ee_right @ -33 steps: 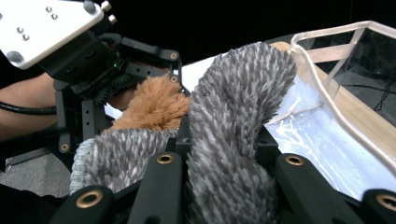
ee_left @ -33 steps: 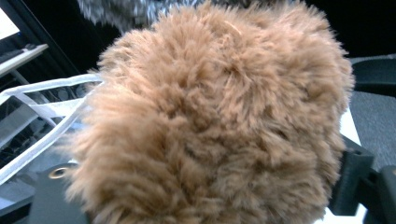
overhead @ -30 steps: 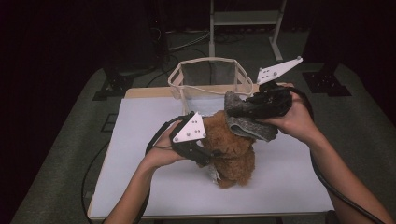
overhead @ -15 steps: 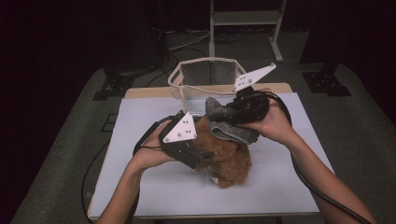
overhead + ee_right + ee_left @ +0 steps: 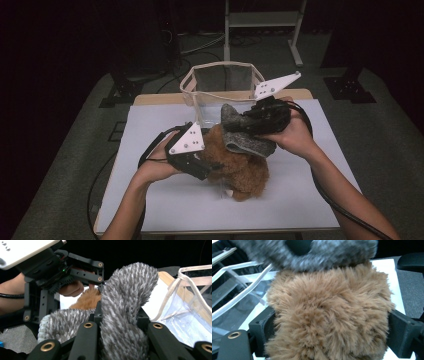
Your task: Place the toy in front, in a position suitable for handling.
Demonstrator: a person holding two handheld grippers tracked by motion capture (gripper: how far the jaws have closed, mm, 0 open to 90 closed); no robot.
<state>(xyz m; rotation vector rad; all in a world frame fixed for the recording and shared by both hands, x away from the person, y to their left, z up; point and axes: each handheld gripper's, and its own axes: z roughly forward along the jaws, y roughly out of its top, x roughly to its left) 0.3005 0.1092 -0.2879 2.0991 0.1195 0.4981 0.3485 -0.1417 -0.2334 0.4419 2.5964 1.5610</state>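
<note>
A brown furry plush toy [image 5: 245, 172] lies on the white table [image 5: 150, 200]. My left gripper [image 5: 212, 167] grips it from the left. In the left gripper view the brown fur [image 5: 329, 315] fills the whole gap between both jaws, which have just been closing on it. My right gripper [image 5: 245, 122] is shut on a grey fuzzy fabric piece [image 5: 245, 142], held against the top of the plush. In the right gripper view the grey fabric [image 5: 130, 290] rises from between the jaws, with the brown fur [image 5: 86, 300] and the other gripper behind it.
A clear plastic bag with white trim [image 5: 220, 85] stands open at the table's far edge, just behind both grippers; it is also in the right gripper view [image 5: 185, 315]. Cables trail from both grippers. A metal stand [image 5: 260, 20] rises beyond the table.
My right gripper has carried the grey fabric leftward and a little lower, onto the top of the plush. The left gripper has stayed at the plush's side.
</note>
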